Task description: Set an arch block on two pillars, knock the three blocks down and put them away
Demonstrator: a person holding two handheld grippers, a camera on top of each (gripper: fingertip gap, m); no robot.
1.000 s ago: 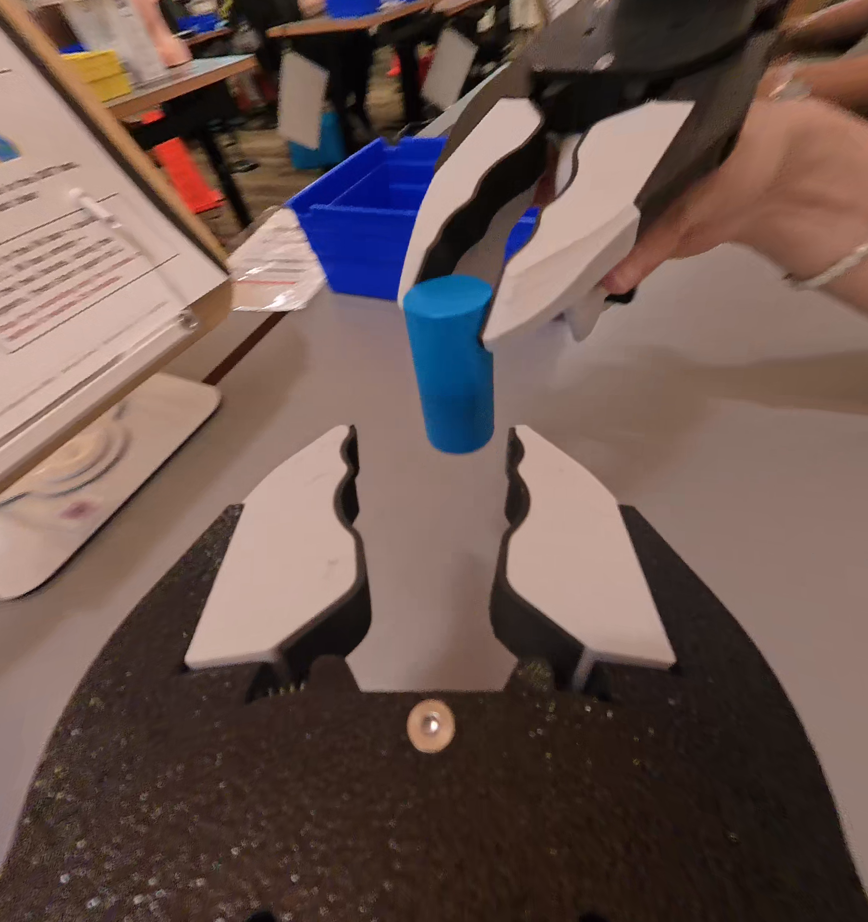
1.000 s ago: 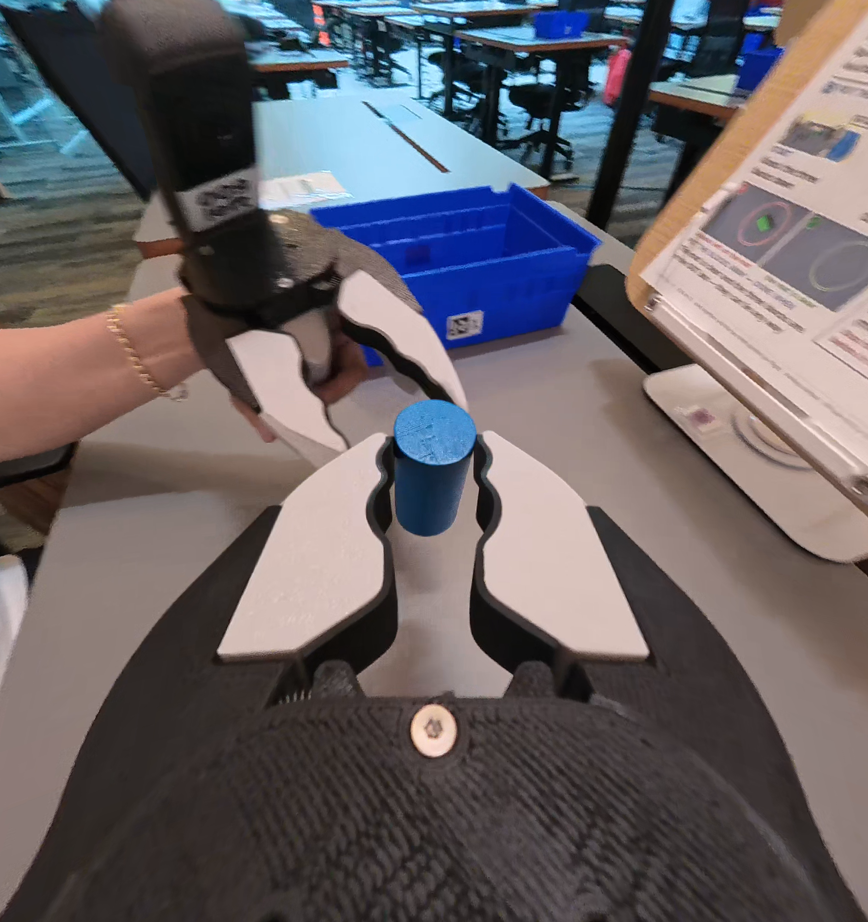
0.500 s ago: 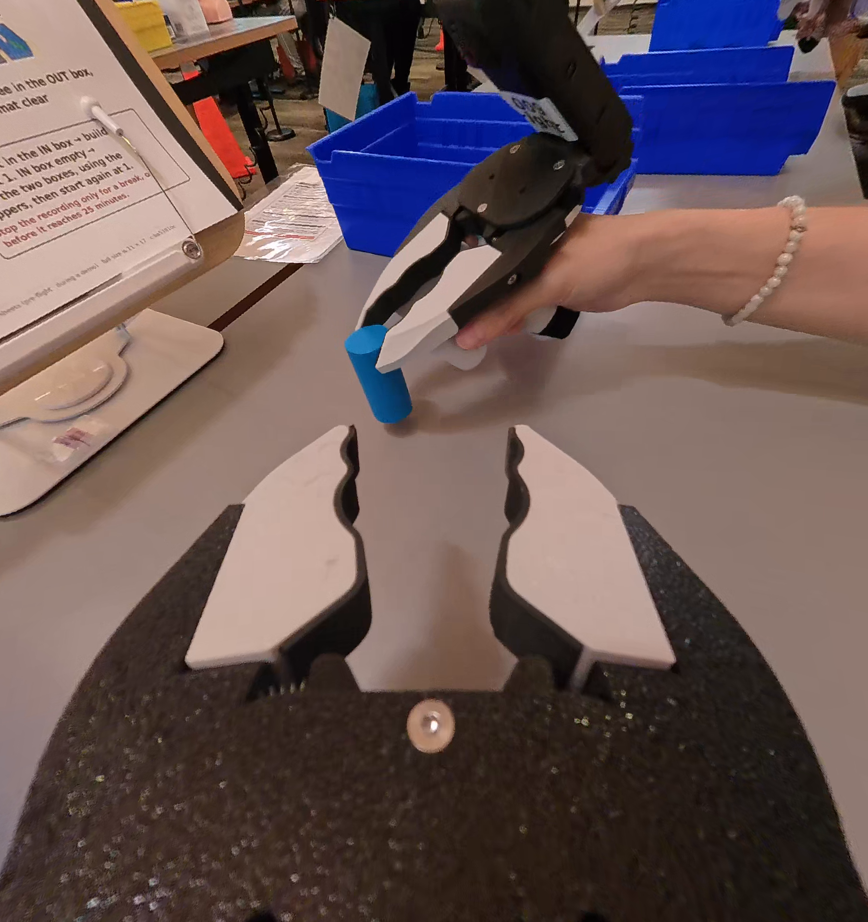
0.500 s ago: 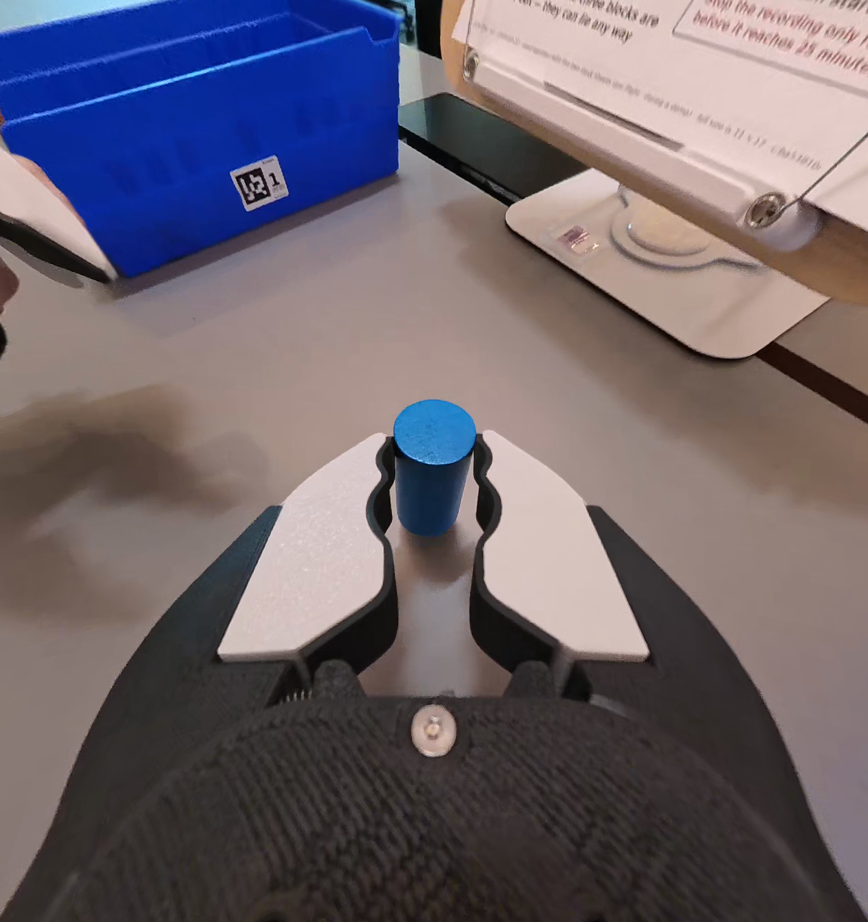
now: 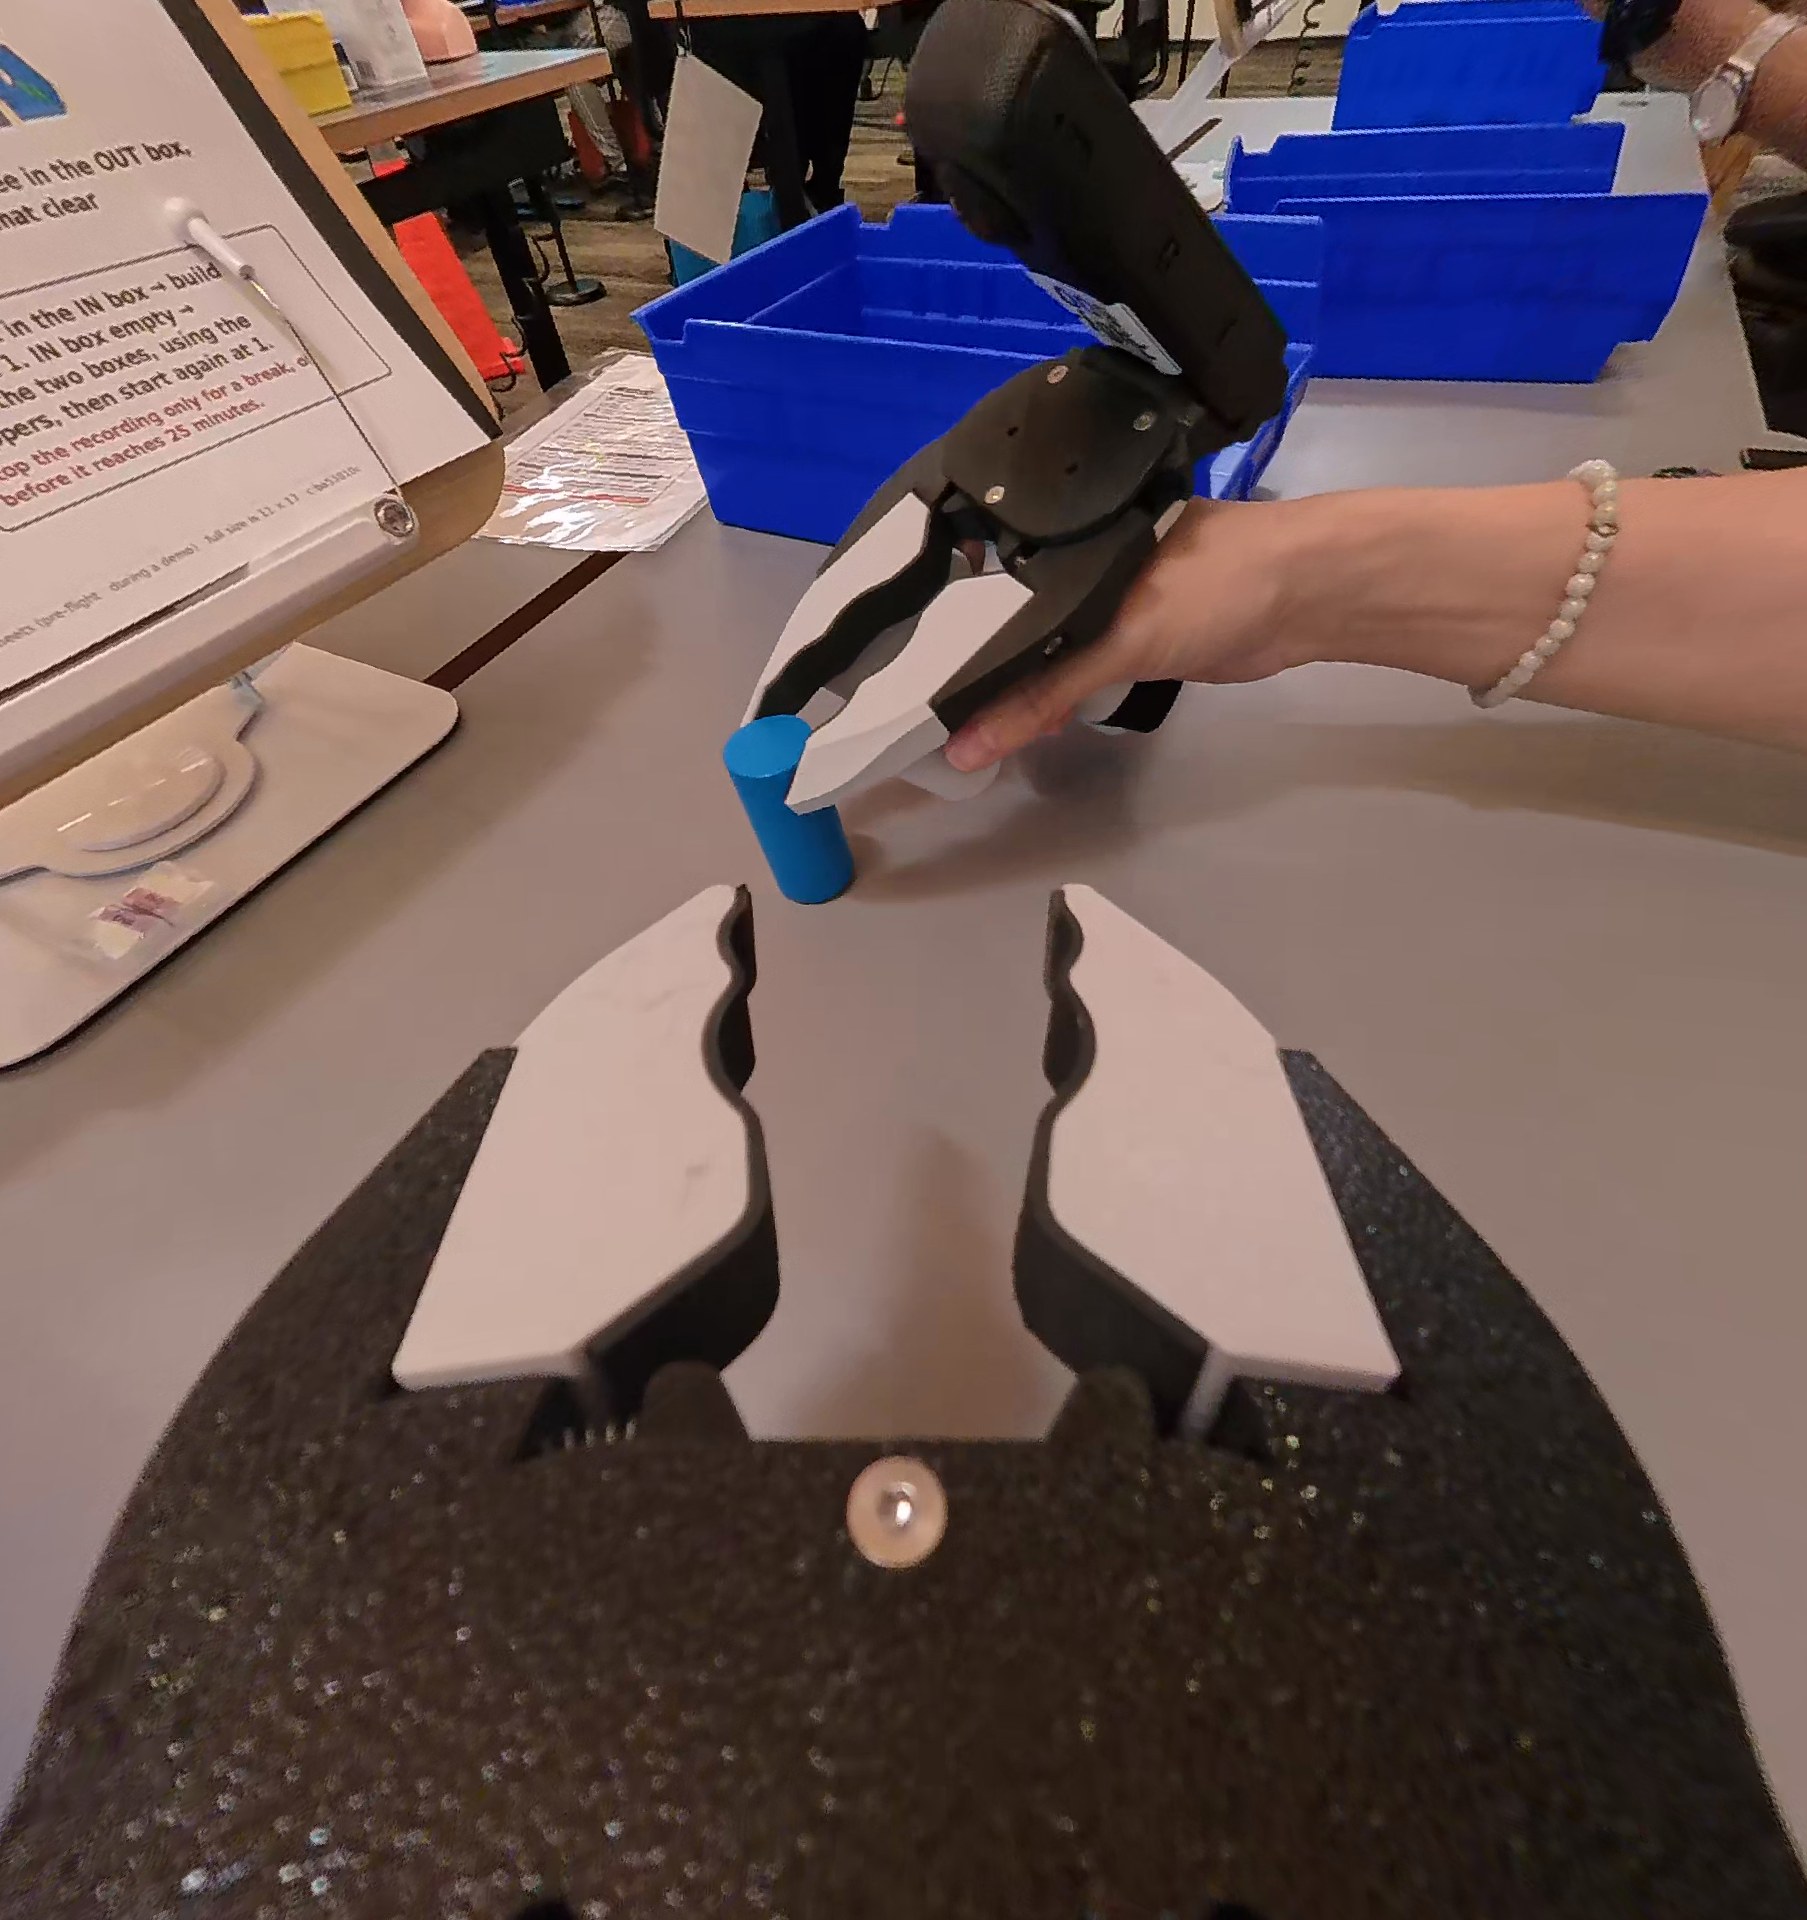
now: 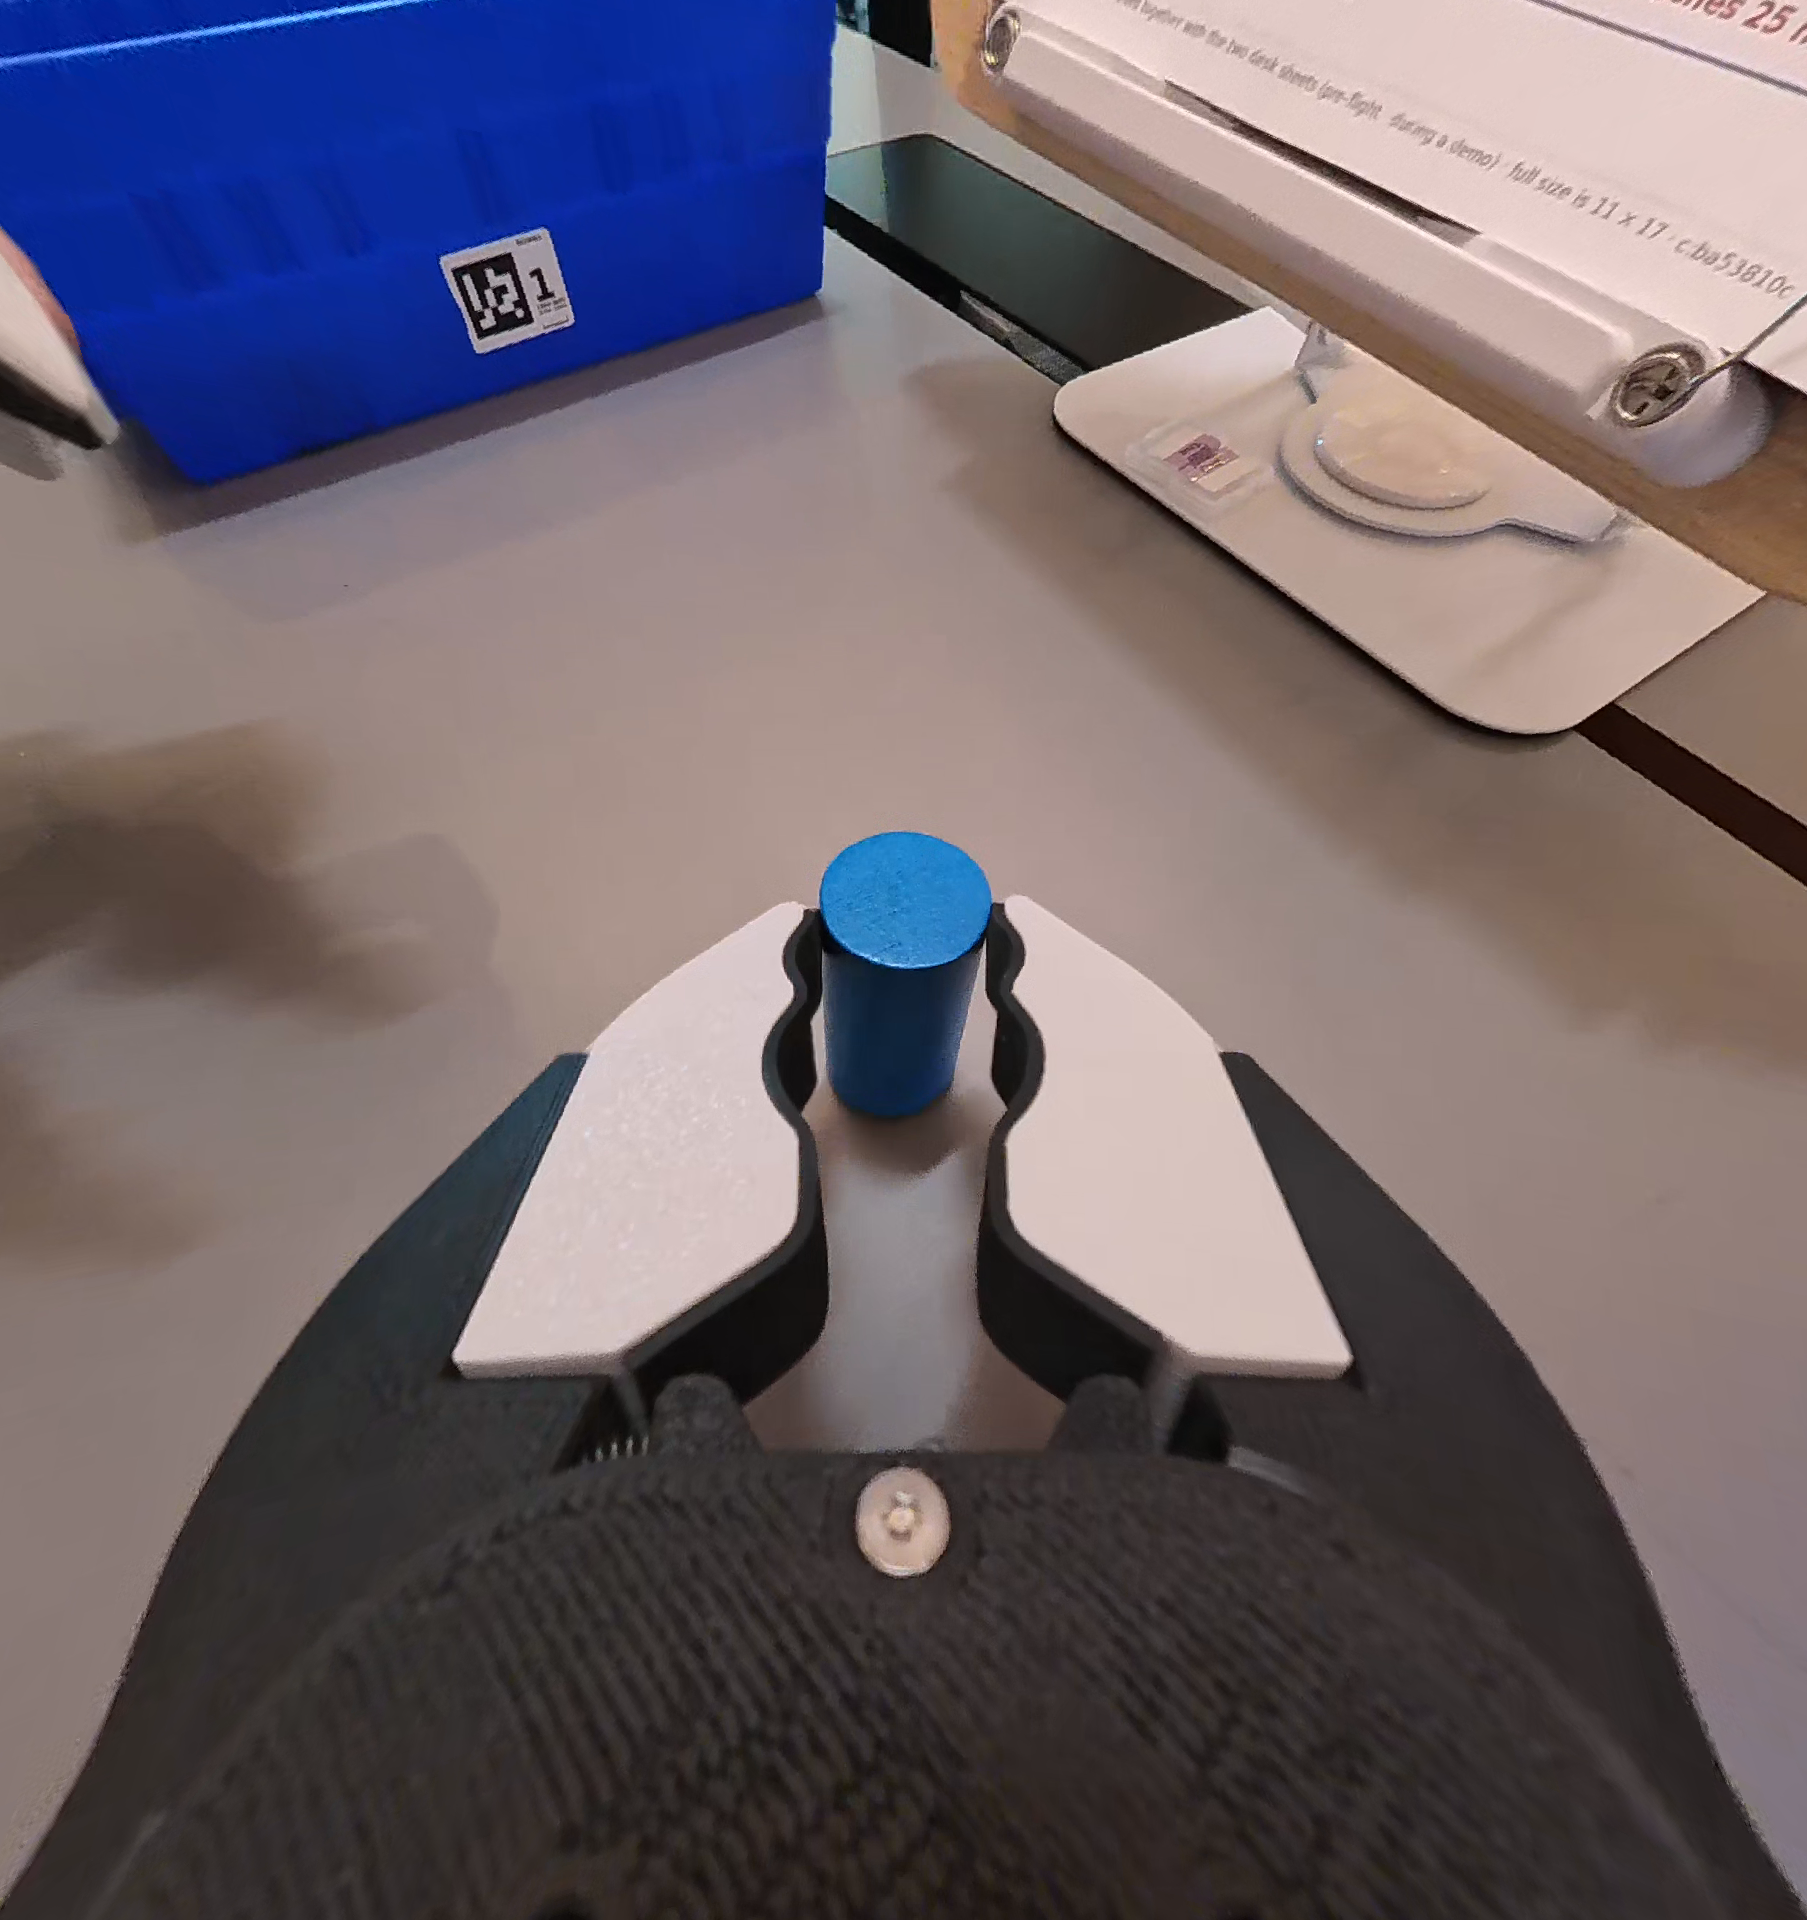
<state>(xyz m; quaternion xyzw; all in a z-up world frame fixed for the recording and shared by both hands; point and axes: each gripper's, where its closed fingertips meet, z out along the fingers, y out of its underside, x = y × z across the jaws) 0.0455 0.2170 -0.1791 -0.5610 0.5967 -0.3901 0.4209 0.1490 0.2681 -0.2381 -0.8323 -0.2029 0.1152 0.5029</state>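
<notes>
The left gripper (image 5: 899,925) has its fingers (image 5: 608,1164) spread wide with nothing between them, only bare grey surface (image 5: 1398,1039) showing in the gap. Just beyond the tip of its left finger, slightly to the left of the gap, stands a blue cylinder (image 5: 790,821), its base on the surface and its body leaning a little. The right gripper (image 5: 800,743) reaches in from the right beyond the left fingers, held by a hand (image 5: 1169,623) with a bead bracelet (image 5: 1564,592) on the wrist, and its two fingertips close on the upper part of the cylinder.

In the right wrist view the right gripper (image 6: 901,914) has its fingers (image 6: 670,1143) drawn narrow around the blue cylinder (image 6: 899,977), which sits between the tips, gripped by the black inner pads on both sides, its round top facing up. The grey surface (image 6: 670,675) runs on ahead of the tips.

Farther off, ahead and to the left of the right fingers, is a blue plastic bin (image 6: 390,208) with a square code sticker (image 6: 507,289) on its wall; a white finger of the left gripper (image 6: 16,343) shows at the left edge. Ahead and to the right is a white stand base (image 6: 1450,582) carrying a tilted wooden board with a printed sheet (image 6: 1501,125). In the left wrist view the same stand (image 5: 151,343) lies to the left of the fingers, a laminated sheet (image 5: 598,457) lies flat beyond it, and blue bins (image 5: 826,395) stand far ahead.
</notes>
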